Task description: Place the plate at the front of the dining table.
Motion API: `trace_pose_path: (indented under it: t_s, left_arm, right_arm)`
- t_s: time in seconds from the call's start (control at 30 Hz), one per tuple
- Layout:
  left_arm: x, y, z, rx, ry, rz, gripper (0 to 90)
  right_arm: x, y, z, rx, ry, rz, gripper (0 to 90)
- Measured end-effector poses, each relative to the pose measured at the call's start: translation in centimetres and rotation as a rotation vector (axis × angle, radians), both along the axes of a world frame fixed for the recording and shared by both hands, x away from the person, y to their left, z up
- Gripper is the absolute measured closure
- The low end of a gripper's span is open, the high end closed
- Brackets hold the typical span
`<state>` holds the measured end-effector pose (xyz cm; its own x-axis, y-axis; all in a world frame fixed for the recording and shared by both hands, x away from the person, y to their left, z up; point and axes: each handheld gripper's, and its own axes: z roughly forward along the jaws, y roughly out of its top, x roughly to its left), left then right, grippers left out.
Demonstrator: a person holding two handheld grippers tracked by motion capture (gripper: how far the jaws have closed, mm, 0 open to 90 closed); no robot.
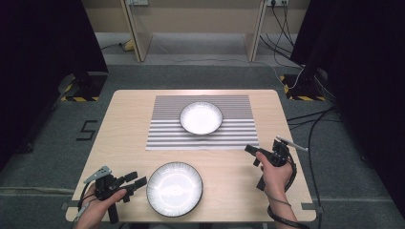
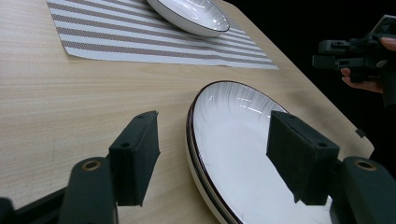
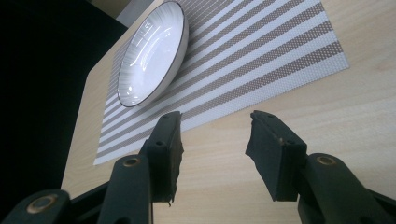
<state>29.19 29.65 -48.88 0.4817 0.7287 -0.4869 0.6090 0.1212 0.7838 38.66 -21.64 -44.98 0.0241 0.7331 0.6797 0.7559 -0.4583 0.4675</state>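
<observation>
The left tool (image 1: 136, 182) sits at the lower left of the high view, jaws set wide and holding nothing, just beside the rim of the round white ceramic plate with a dark edge (image 1: 175, 189). That plate rests on the pale wooden counter (image 1: 129, 138) at lower centre. In the left gripper view the plate's rim (image 2: 233, 154) lies between the spread jaws. The right tool (image 1: 254, 153) hovers at the right of the high view, jaws wide and empty. A second white dark-rimmed plate (image 1: 201, 117) sits on the grey-and-white striped woven placemat (image 1: 162, 136), upper centre.
</observation>
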Motion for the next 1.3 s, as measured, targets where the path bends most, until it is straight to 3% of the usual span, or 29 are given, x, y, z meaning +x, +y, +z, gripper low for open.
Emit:
trace_pose_path:
  t_s: [0.6, 1.3]
  left_arm:
    - [-0.1, -0.1, 0.1, -0.014, 0.004, -0.004, 33.7]
    - [-0.1, 0.0, 0.0, -0.007, 0.005, 0.003, 33.7]
  right_arm:
    - [-3.2, -2.3, -1.1, -0.022, 0.007, -0.026, 53.7]
    - [-5.4, -3.9, -2.2, -0.025, 0.011, -0.054, 52.8]
